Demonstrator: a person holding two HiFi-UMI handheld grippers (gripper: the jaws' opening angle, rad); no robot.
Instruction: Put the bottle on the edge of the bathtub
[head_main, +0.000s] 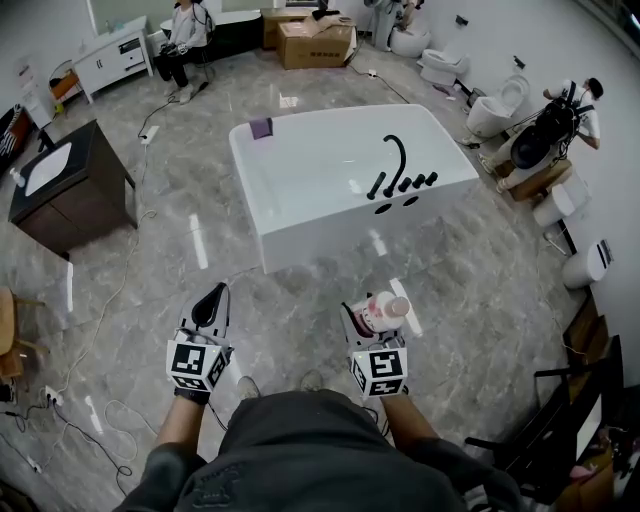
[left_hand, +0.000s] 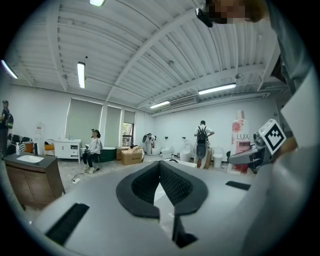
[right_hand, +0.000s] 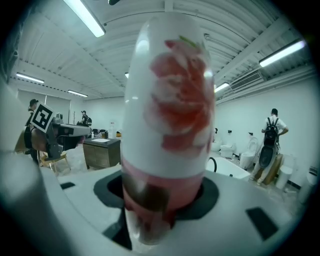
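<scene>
1. The head view alone gives the layout. The left gripper (head_main: 213, 296) and the right gripper (head_main: 374, 318) are side by side over the floor (head_main: 180, 260). The white freestanding bathtub (head_main: 300, 225) is ahead of them.
2. Left gripper view: the jaw tips are closed against each other with nothing between them.
3. Right gripper view: the jaws are clamped on the lower pink band of the bottle (head_main: 386, 309), which fills most of the frame. The jaws stand fairly wide around its body.
4. Bottle location: it is upright in the right gripper, in the air above the floor. It is on the near side of the bathtub and well apart from its rim.
5. Only the left gripper view shows the bottle side-on, with the word "LUX" on the label.
6. Surface: glossy grey marble-pattern floor, with thin cables (head_main: 105, 300) trailing at the left.
7. Room:
   - a black curved faucet (head_main: 396, 158) with black knobs on the tub's right rim
   - a small purple item (head_main: 261, 127) on the tub's far left corner
   - a dark wood vanity (head_main: 75, 195) at the left
   - cardboard boxes (head_main: 316, 42) at the far end
   - toilets (head_main: 497, 108) along the right wall
   - a seated person (head_main: 186, 38) at the back
8. The gripper views add a ribbed white ceiling with tube lights (left_hand: 81, 74).
9. Bottle appearance: white body, red-pink flower print, pink base band and pink top.
</scene>
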